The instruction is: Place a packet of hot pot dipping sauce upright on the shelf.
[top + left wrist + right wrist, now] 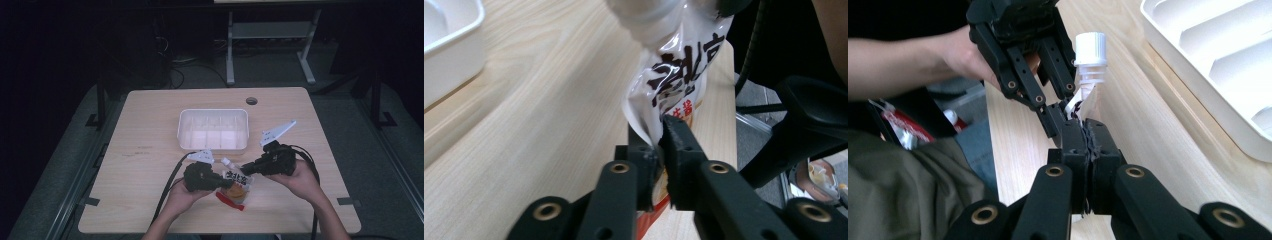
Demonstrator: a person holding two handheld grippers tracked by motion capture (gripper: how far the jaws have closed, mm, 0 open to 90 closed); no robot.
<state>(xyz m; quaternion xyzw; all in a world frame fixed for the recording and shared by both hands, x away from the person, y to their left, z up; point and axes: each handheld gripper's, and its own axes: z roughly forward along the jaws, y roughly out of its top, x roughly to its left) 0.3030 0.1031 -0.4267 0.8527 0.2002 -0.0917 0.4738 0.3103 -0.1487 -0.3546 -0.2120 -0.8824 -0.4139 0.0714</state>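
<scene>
Spouted pouch point(236, 184) near front edge of tabletop point(150, 150), held between both grippers. Left gripper point(658, 145) pinching lower pouch edge; right gripper point(1087, 137) pinching side below cap point(1091, 48). Long axis cap-to-base, cap toward white tray point(214, 114) at centre.

The white plastic spouted pouch point(674, 75) carries the only lettering: large black brush-style East Asian characters across its front, cut off by folds and the frame edge, so they cannot be read in full. Below them sit smaller orange characters, half hidden. In the high view the same black print on the pouch point(236, 176) is too small to read.
</scene>
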